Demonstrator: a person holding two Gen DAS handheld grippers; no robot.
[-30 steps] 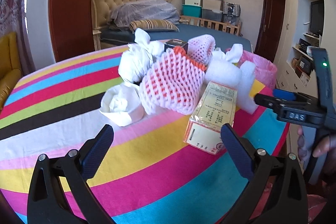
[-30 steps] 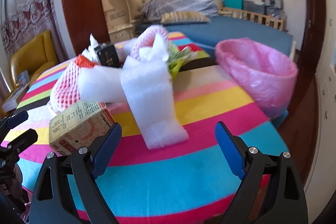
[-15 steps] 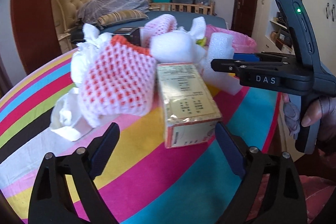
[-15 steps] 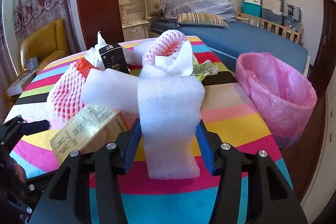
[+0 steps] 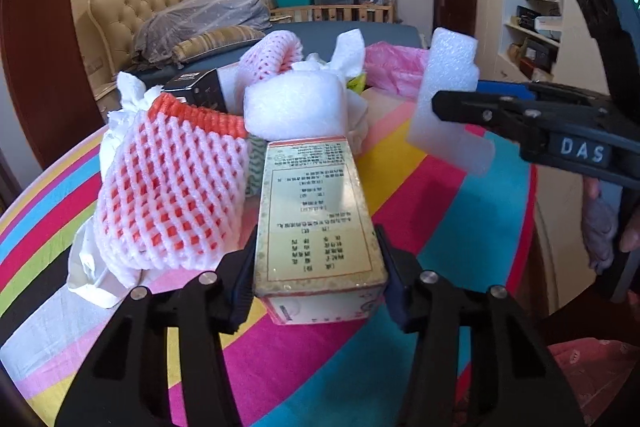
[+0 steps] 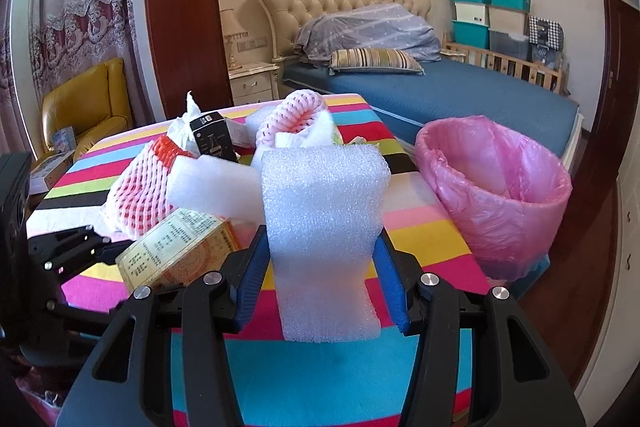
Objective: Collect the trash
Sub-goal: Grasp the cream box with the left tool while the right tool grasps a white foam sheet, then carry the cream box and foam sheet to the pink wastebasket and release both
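My left gripper (image 5: 318, 267) is shut on a yellow printed carton (image 5: 318, 215), which also shows in the right wrist view (image 6: 180, 247), on the striped table. My right gripper (image 6: 322, 283) is shut on a white foam block (image 6: 326, 231) and holds it off the table; the block also shows in the left wrist view (image 5: 444, 99). A pink-lined trash bin (image 6: 496, 191) stands to the right of the table. A red-and-white foam net (image 5: 172, 191), crumpled tissue (image 5: 92, 267), a white foam roll (image 5: 296, 107), a pink net (image 5: 272, 55) and a black box (image 5: 196, 87) lie in a pile behind the carton.
The round table with its striped cloth (image 6: 344, 375) drops off on the right toward the bin. A bed (image 6: 440, 87) stands behind, a yellow armchair (image 6: 84, 107) at left, stacked storage bins (image 6: 488, 15) at the back. The right gripper body (image 5: 560, 135) crosses the left wrist view.
My left gripper moved forward and closed on the yellow carton. My right gripper, closed on the foam block, lifted it off the table.
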